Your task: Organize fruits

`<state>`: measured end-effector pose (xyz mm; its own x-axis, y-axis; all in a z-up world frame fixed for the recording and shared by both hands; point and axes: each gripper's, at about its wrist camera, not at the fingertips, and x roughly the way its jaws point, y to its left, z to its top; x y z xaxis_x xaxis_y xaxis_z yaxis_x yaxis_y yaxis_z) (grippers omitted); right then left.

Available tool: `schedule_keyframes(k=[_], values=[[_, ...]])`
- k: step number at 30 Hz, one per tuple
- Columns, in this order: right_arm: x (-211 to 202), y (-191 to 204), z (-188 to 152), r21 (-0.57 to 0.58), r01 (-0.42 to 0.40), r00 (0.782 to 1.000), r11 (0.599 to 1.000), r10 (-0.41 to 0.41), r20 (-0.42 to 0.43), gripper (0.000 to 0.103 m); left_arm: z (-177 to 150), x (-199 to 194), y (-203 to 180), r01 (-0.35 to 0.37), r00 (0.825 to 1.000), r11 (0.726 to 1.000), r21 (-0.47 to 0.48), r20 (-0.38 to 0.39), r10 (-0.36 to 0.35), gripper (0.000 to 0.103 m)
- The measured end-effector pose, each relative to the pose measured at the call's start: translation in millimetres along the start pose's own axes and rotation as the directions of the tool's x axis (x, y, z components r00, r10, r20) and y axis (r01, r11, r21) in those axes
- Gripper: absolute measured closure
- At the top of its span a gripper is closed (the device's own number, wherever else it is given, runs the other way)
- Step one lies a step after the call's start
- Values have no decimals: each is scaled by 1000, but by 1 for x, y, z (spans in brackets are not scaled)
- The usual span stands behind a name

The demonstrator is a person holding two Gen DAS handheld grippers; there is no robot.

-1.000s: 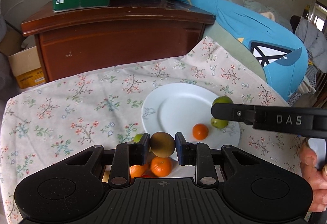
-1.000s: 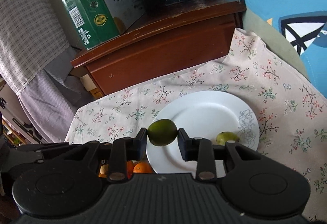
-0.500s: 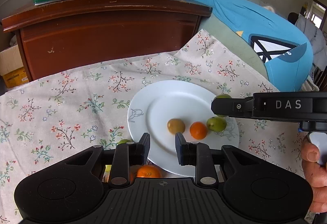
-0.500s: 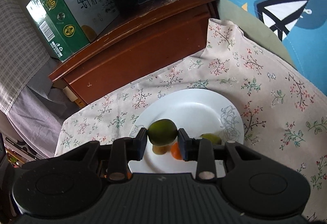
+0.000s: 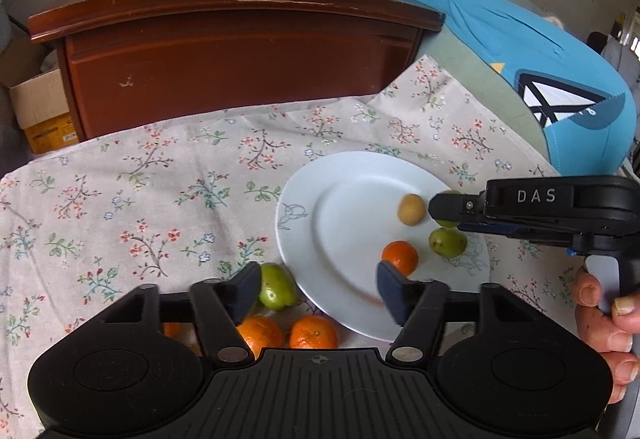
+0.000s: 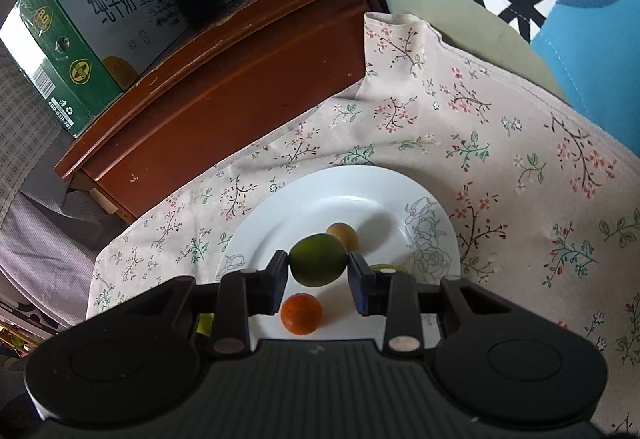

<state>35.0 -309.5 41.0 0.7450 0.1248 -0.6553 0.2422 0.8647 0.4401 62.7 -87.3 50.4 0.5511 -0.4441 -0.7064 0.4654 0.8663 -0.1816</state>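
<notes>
Tongs on the right point(image 6: 318, 277) grip 1 green fruit point(image 6: 318, 259) above the plate point(image 6: 424, 211); left tongs point(image 5: 314, 289) have just been opening, now wide, empty, over the plate rim.

Three small fruits point(image 5: 400, 257) lie on the white plate point(image 5: 344, 207); three more point(image 5: 276, 287) lie beside it.

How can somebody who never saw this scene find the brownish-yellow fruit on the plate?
Find the round white plate on the floral tablecloth. The small brownish-yellow round fruit lies toward its far side. Its neighbours are orange or green; it alone is dull tan.
</notes>
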Motion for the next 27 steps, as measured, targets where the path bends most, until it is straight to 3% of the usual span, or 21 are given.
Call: schedule_keyframes(k=[6,19,27], values=[[3,-4,0,21,10,1000,1000,-10,8,67,4,-5,10,-11,1000,999,-49,5,11,23],[-2,6,-2,5,-49,999,999,49,-4,67,15,-19,37,-81,997,990,-114,-5,81,22],[-7,21,-12,-69,-75,997,995,73,-20,67,9,-38,49,-114,993,985,-129,3,116,22]])
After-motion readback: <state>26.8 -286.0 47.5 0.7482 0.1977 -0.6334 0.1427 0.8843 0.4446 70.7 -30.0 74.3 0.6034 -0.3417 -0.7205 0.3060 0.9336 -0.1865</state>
